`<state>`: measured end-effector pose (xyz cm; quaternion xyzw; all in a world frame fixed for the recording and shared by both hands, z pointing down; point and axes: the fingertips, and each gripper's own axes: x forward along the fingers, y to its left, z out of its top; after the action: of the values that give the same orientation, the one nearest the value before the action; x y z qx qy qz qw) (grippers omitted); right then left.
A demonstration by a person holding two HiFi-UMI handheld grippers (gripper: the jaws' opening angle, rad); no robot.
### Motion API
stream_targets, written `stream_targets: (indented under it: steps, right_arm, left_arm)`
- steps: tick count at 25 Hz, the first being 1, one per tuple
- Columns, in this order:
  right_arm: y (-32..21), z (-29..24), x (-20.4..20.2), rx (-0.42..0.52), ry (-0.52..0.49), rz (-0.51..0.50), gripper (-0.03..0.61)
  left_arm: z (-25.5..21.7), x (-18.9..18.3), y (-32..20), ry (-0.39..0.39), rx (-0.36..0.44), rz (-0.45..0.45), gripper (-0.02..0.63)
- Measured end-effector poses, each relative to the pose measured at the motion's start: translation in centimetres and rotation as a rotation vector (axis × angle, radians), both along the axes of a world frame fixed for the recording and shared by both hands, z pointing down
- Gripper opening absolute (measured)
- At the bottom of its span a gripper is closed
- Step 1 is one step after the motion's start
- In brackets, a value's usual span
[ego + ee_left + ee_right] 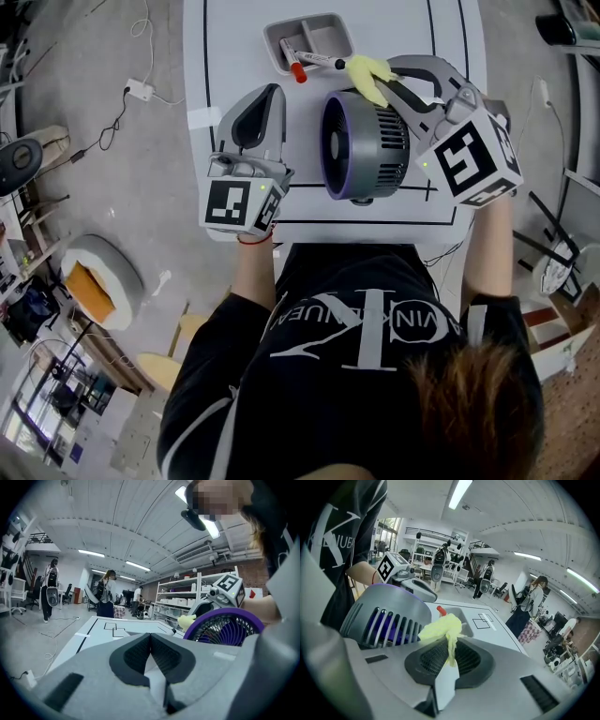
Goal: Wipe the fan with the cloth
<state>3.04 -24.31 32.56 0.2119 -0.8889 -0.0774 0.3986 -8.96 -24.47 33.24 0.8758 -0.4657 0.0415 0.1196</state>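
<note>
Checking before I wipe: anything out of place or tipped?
Nothing stands out: fan standing on the table, cloth pinched in the right gripper by it, left gripper shut and empty.

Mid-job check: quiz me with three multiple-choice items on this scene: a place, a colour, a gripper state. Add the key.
1. Where is the tray relative to the fan?
A. Past it, toward the far end of the table.
B. On its near side.
C. On the floor.
2. What colour is the cloth?
A. Blue.
B. Yellow.
C. White.
3. How do the jaws of the left gripper stand?
A. Wide apart.
B. Shut on the cloth.
C. Shut, nothing between.
Key: 1 A, the head view shows it beyond the fan; 2 B, yellow shows pinched in the right gripper; 3 C, its own view shows them meeting, empty.
</note>
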Motion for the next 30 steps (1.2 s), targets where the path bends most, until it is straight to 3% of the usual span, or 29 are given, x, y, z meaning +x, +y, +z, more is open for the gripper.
stream_targets:
  steps: [5,10,13,21,30]
  right_arm:
    - [-1.0,0.3,0.5,0.004,0.027,0.011,0.031]
    - [-1.4,-1.7,0.2,0.109,0.024,0.054,0.032]
    - [-0.8,-2.8,-0.6,0.135,0.032,0.027,0.032]
    - [2.9,-3.9,-2.9,0.039,-0.025,-0.103,0.032]
    - [5.7,-5.5,-3.3,0.021,-0.041,-0.142,0.031]
  left_arm:
    - [0.2,-0.3,-0.6,0.004,-0.008,0.004,0.009]
    - [-0.2,-0.8,0.1,0.009,0.005,0.01,0.009]
    - [-0.6,-0.8,0.5,0.01,0.01,0.008,0.009]
    - [-0.6,-1.2,0.8,0.011,0.017,0.02,0.009]
    - [-2.0,-0.2,1.8,0.01,0.041,0.047,0.009]
